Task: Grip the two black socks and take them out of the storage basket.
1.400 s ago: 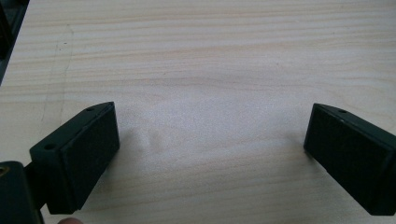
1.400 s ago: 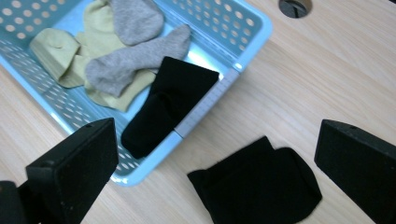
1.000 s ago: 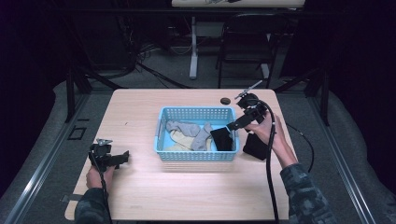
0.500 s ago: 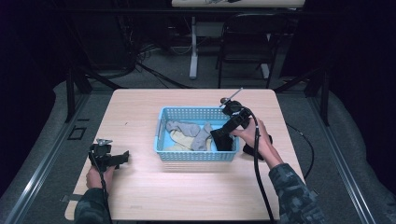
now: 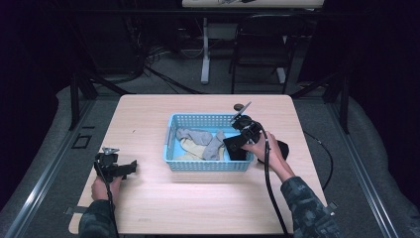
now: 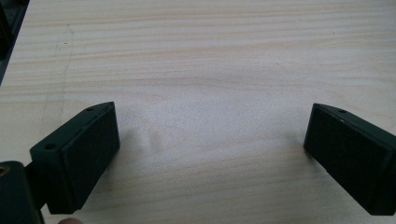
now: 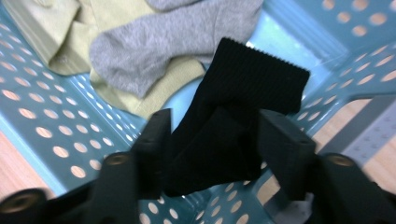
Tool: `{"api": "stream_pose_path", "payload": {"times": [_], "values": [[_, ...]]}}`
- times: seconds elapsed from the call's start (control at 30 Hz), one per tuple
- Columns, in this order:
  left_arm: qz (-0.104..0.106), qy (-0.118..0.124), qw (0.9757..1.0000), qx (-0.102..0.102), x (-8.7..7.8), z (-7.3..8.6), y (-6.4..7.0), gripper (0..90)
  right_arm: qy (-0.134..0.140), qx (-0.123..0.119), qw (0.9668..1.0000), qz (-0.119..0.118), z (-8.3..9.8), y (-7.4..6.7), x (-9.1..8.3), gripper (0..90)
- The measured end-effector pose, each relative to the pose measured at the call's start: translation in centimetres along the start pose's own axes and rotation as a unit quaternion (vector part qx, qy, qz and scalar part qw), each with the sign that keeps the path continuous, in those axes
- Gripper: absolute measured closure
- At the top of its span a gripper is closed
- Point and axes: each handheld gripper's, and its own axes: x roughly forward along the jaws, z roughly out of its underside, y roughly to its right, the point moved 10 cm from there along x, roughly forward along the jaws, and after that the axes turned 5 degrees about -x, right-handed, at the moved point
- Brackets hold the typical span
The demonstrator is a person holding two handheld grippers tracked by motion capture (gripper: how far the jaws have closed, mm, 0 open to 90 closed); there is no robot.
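Basket (image 7: 42,116) close-up: jaws pinch black sock (image 7: 233,121).

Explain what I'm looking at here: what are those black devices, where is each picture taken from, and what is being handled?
A person at a wooden table holds a two-jaw gripper in each hand. The high view looks down from above; the other two come from cameras riding on each gripper. The left gripper rests open over bare wood. The right gripper reaches into a blue basket and its jaws have just been closing around a black sock. Grey socks and yellowish socks lie inside too. Another dark cloth lies beside the basket.
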Motion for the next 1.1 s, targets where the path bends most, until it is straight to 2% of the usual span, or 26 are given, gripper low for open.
{"api": "stream_pose_path", "payload": {"times": [0.03, 0.13, 0.17, 0.3, 0.43, 0.5, 0.67, 0.7, 0.73, 0.83, 1.1], "values": [[0.000, 0.000, 1.0000, 0.000, 0.0, 0.0, 0.0, 3.4, -0.009, -0.002, 1.0000, 0.001, 0.1, 0.1, 0.0, 53.1], [0.000, 0.000, 1.0000, 0.000, 0.0, 0.0, 0.0, 3.5, -0.010, 0.006, 0.9999, 0.000, 0.2, 0.2, 0.3, 67.6], [-0.001, 0.000, 1.0000, 0.000, 0.0, 0.0, 0.0, 3.4, -0.016, 0.002, 0.9999, -0.001, 0.3, 0.3, 0.3, 72.5], [0.000, 0.000, 1.0000, 0.000, 0.0, 0.0, 0.0, 3.5, -0.004, 0.009, 0.9999, -0.003, 0.2, 0.2, 0.3, 84.5], [0.000, 0.000, 1.0000, 0.000, 0.0, 0.0, 0.0, 3.5, 0.010, 0.014, 0.9998, -0.008, 0.0, -0.1, -0.3, 85.9], [0.000, 0.000, 1.0000, 0.000, 0.0, 0.0, 0.0, 3.5, 0.013, 0.005, 0.9998, -0.010, -0.2, -0.1, -0.9, 86.1], [0.000, 0.000, 1.0000, 0.000, 0.0, 0.0, 0.0, 3.5, 0.041, 0.004, 0.9991, -0.007, -1.0, -0.3, -2.4, 86.4], [0.000, 0.000, 1.0000, 0.000, 0.0, 0.0, 0.0, 3.5, 0.051, 0.008, 0.9986, -0.013, -1.3, -0.5, -2.6, 86.4], [0.000, 0.000, 1.0000, 0.000, 0.0, 0.0, 0.0, 3.4, 0.051, 0.003, 0.9987, -0.007, -1.4, -0.4, -3.1, 86.5], [0.000, -0.001, 1.0000, 0.000, 0.0, 0.0, 0.0, 3.4, 0.068, 0.004, 0.9976, -0.011, -2.0, -0.6, -3.8, 86.6], [0.000, 0.000, 1.0000, 0.000, 0.0, 0.0, 0.0, 3.5, 0.096, 0.002, 0.9953, -0.012, -3.3, -0.7, -6.1, 86.8]]}}
